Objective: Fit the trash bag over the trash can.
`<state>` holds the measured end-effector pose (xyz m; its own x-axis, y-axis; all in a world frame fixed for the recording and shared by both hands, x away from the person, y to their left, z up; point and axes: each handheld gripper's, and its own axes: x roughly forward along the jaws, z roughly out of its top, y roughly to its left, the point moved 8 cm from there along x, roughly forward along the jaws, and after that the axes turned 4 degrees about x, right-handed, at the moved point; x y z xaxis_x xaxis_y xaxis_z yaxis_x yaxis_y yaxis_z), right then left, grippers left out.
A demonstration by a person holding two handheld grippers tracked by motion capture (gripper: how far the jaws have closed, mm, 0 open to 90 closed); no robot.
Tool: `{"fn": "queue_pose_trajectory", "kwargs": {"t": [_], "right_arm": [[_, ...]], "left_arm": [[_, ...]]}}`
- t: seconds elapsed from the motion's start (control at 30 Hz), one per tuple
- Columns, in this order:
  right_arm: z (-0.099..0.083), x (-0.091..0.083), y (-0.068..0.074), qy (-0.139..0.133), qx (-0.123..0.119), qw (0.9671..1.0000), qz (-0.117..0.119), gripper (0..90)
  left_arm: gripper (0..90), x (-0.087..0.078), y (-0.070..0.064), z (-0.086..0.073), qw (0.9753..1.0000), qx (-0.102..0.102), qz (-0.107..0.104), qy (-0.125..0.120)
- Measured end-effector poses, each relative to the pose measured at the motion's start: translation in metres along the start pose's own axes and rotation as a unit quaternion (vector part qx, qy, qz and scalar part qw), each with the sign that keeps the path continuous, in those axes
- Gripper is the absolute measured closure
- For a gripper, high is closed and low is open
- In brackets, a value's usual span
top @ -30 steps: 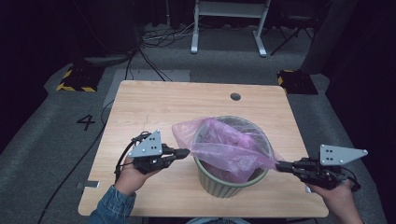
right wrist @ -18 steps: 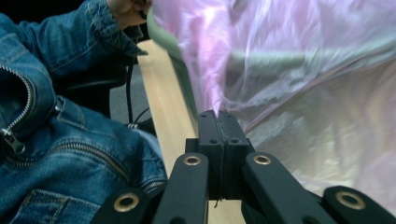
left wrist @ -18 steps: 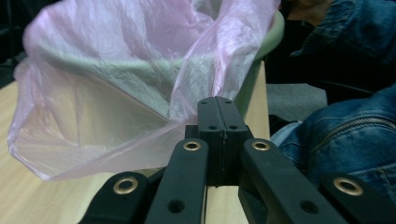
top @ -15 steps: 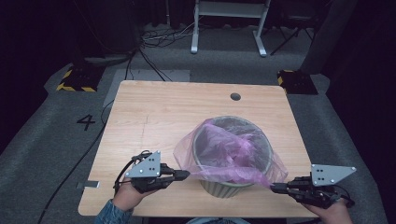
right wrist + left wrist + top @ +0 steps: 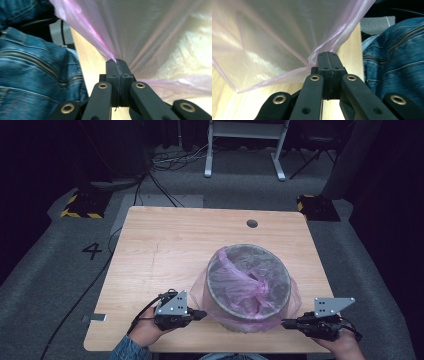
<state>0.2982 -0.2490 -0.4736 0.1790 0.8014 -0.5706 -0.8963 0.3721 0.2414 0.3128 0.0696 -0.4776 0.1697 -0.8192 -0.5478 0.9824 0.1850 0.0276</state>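
The thin, translucent pink bag (image 5: pixel 248 285) lines the round grey bin (image 5: pixel 248 317) at the lower right of the worktop (image 5: pixel 170 250), its skirt draped down outside the rim. Your left gripper (image 5: pixel 200 315) and right gripper (image 5: pixel 286 323) flank the bin low in frame, each with jaws pinched tight on the film's edge. Your denim sleeve (image 5: pixel 131 351) sits just behind.

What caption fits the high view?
Two hand-held grippers stretch a pink bag over a bin on a wooden table.
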Motion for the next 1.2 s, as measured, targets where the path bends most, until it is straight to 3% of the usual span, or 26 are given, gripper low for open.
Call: {"fn": "queue_pose_trajectory", "kwargs": {"t": [0.07, 0.17, 0.3, 0.47, 0.53, 0.57, 0.63, 0.7, 0.8, 0.87, 0.93, 1.0, 1.2], "right_arm": [[-0.006, 0.001, -0.007, -0.003, 0.011, 0.9999, -0.003, 89.8], [-0.014, 0.005, -0.014, -0.005, 0.029, 0.9996, 0.0, 89.8], [-0.025, 0.013, -0.022, 0.008, 0.042, 0.999, -0.01, 89.8], [-0.039, 0.021, -0.027, 0.032, 0.046, 0.998, -0.028, 88.8], [-0.041, 0.021, -0.027, 0.033, 0.049, 0.9978, -0.032, 82.9], [-0.041, 0.019, -0.027, 0.028, 0.049, 0.9978, -0.035, 74.5], [-0.037, 0.012, -0.025, 0.012, 0.05, 0.9982, -0.03, 56.1], [-0.03, 0.003, -0.023, -0.017, 0.043, 0.9984, -0.032, 39.3], [-0.017, -0.012, -0.022, -0.06, 0.035, 0.9962, -0.052, 24.4], [-0.009, -0.019, -0.023, -0.079, 0.039, 0.9937, -0.069, 14.7], [0.0, -0.021, -0.022, -0.088, 0.046, 0.9919, -0.079, 14.1], [0.008, -0.018, -0.019, -0.091, 0.043, 0.9908, -0.091, 14.4], [0.029, 0.001, -0.003, -0.087, 0.023, 0.9927, -0.081, 16.1]], "left_arm": [[90.0, 0.003, 0.004, -0.006, 0.9999, -0.013, -0.001, 0.009], [90.0, 0.01, 0.003, -0.012, 0.9996, -0.016, -0.001, 0.024], [90.0, 0.018, 0.001, -0.019, 0.9985, -0.018, -0.004, 0.051], [90.0, 0.023, -0.001, -0.028, 0.9967, -0.041, -0.014, 0.068], [89.7, 0.019, -0.001, -0.026, 0.9975, -0.041, -0.007, 0.057], [81.0, 0.015, 0.0, -0.024, 0.9979, -0.041, 0.005, 0.049], [55.6, 0.005, 0.001, -0.018, 0.9984, -0.05, 0.009, 0.024], [42.0, -0.007, 0.003, -0.011, 0.998, -0.059, 0.023, -0.01], [34.8, -0.022, 0.007, 0.001, 0.9953, -0.065, 0.047, -0.054], [32.2, -0.027, 0.01, 0.008, 0.9935, -0.067, 0.066, -0.064], [31.1, -0.029, 0.015, 0.013, 0.992, -0.067, 0.084, -0.066], [31.1, -0.027, 0.018, 0.018, 0.9911, -0.073, 0.086, -0.07], [31.1, -0.017, 0.024, 0.023, 0.9916, -0.066, 0.096, -0.056]]}}
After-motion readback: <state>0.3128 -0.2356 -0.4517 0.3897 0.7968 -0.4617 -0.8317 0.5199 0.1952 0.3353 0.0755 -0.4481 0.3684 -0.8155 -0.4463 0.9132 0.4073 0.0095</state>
